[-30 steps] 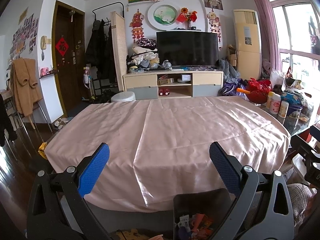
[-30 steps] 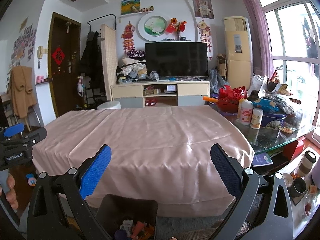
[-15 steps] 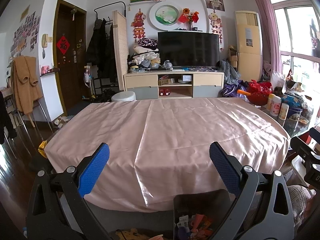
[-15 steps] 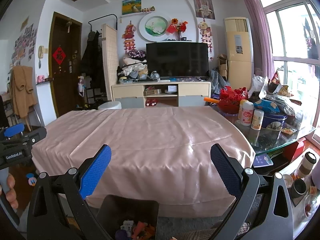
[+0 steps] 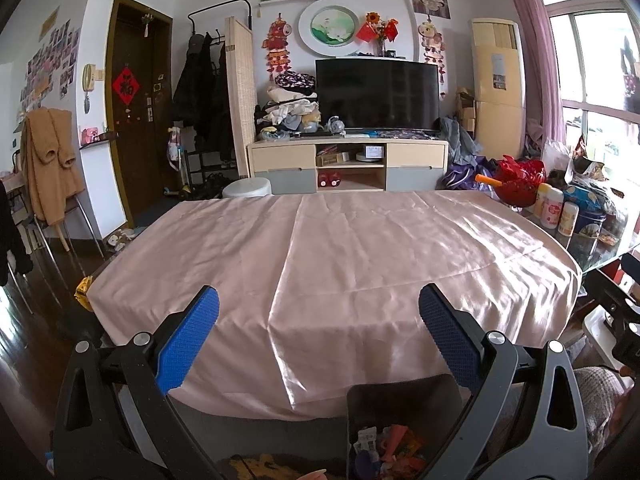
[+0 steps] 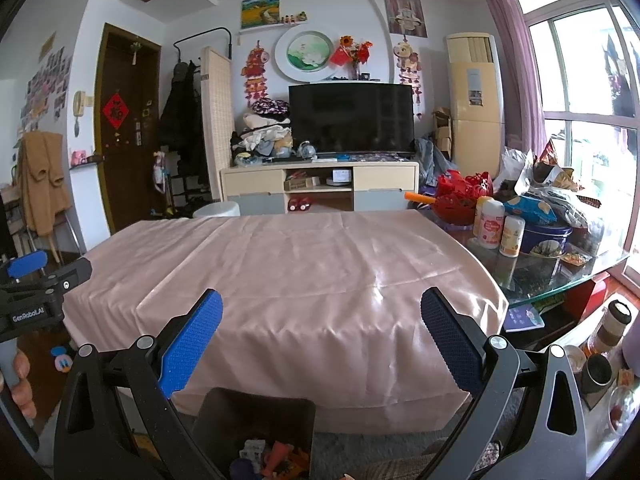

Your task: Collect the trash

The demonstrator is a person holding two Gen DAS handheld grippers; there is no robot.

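Note:
A dark bin (image 5: 400,404) stands on the floor below the table's near edge, with colourful trash (image 5: 388,448) inside; it also shows in the right wrist view (image 6: 256,412) with its trash (image 6: 272,460). My left gripper (image 5: 318,340) is open and empty, held above the near edge of the table. My right gripper (image 6: 320,340) is open and empty, level with it. The left gripper also shows at the left edge of the right wrist view (image 6: 36,280). The pink tablecloth (image 5: 340,248) carries no trash that I can see.
Bottles, a tin and snack bags (image 6: 520,224) crowd the glass table part at the right. A TV cabinet (image 5: 348,164) stands behind. Cups and jars (image 6: 600,356) sit low at the right. A white stool (image 5: 248,189) stands beyond the table's far left.
Both views shift very slightly. Both grippers stay open and empty.

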